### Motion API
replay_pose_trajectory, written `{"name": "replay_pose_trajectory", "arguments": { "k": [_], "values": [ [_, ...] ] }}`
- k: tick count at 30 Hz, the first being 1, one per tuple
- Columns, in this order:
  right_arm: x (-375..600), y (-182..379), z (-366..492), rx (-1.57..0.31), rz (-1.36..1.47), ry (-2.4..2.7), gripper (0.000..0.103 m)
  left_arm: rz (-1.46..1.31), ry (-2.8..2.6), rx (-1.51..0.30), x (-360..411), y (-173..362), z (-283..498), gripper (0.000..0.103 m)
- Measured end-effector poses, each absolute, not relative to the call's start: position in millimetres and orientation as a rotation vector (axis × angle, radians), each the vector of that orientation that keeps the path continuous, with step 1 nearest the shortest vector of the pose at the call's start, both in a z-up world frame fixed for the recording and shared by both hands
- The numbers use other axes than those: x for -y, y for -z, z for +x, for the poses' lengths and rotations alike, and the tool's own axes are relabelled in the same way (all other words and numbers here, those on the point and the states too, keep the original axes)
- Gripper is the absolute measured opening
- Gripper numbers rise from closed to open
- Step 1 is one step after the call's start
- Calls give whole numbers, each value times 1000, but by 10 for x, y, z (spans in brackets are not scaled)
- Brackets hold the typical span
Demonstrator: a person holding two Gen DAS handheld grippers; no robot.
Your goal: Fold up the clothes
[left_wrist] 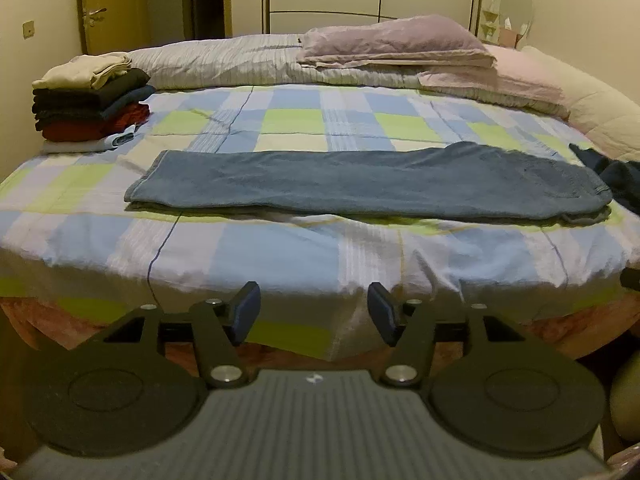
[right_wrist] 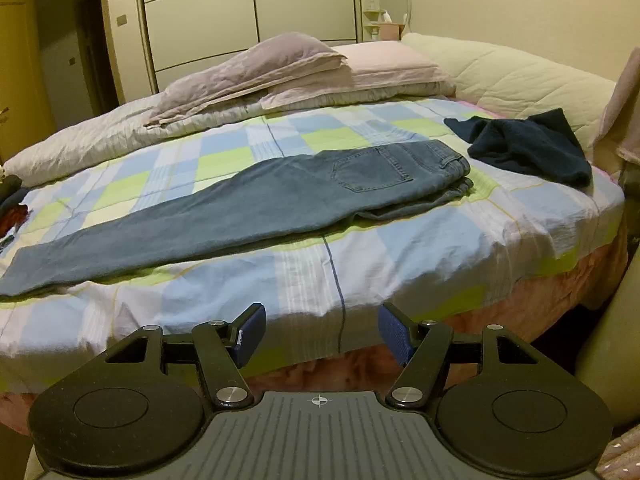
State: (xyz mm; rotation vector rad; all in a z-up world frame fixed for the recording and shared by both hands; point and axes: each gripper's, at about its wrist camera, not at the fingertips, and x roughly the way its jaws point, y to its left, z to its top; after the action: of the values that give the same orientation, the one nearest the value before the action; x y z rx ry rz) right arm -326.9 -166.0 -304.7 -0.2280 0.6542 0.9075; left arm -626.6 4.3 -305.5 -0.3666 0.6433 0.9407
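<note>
A pair of blue jeans [left_wrist: 360, 182] lies flat across the checked bedspread [left_wrist: 280, 120], folded lengthwise, leg on leg. In the right wrist view the jeans [right_wrist: 256, 204] run from the cuffs at the left to the waist with a back pocket at the right. A crumpled dark navy garment [right_wrist: 528, 144] lies past the waist; its edge shows in the left wrist view [left_wrist: 616, 172]. A stack of folded clothes [left_wrist: 90, 96] sits at the far left. My left gripper [left_wrist: 314, 312] and my right gripper [right_wrist: 322, 332] are open and empty, held off the bed's near edge.
Pillows [left_wrist: 396, 46] and a folded striped quilt [left_wrist: 224, 64] lie along the far side of the bed. A padded headboard [right_wrist: 512, 76] curves round at the right. A wardrobe [right_wrist: 248, 16] and a door [left_wrist: 116, 4] stand behind the bed.
</note>
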Motion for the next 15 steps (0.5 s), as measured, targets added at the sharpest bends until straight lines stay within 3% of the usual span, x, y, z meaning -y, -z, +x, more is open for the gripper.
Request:
{"name": "replay_pose_trajectory", "arguments": {
  "k": [15],
  "values": [
    [1617,3007,-3378,-620,-264,-939,66,-390,-945,-629,-24,3000,-6323,57]
  ]
}}
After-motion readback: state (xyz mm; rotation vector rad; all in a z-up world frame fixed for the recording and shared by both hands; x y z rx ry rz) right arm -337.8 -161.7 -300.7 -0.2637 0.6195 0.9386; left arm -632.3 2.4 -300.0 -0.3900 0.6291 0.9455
